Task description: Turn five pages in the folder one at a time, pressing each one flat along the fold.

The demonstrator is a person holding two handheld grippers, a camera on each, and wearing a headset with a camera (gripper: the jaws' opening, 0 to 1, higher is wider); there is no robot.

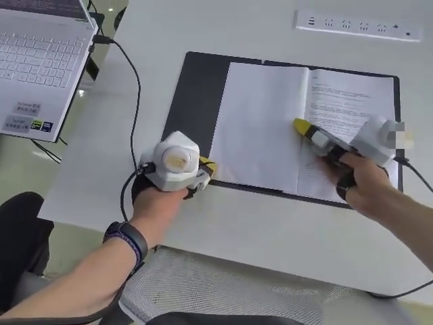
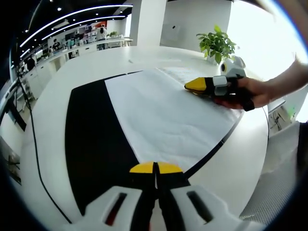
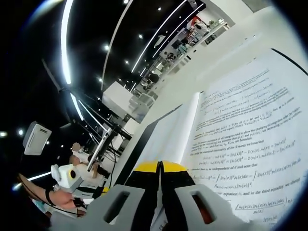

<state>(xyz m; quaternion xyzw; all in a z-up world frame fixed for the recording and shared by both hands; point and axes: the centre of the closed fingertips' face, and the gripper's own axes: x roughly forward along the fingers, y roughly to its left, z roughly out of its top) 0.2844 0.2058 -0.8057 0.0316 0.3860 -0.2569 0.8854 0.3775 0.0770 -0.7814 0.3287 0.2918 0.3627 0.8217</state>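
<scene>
Folder (image 1: 193, 101) open; right tongs (image 1: 300, 126) closed, empty, at fold; left tongs (image 1: 206, 166) closed, empty, at edge.

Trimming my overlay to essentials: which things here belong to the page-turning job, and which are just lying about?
Job: folder, blank page, printed page, left gripper, right gripper.
Lying about: laptop, power strip, cable.

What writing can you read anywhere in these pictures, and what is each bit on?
Nothing is clear enough to quote.
On the printed page: lines of text and maths formulas, too small and warped to read.
On the laptop stickers: too blurred to read.
On the power strip: marks too small to read.
</scene>
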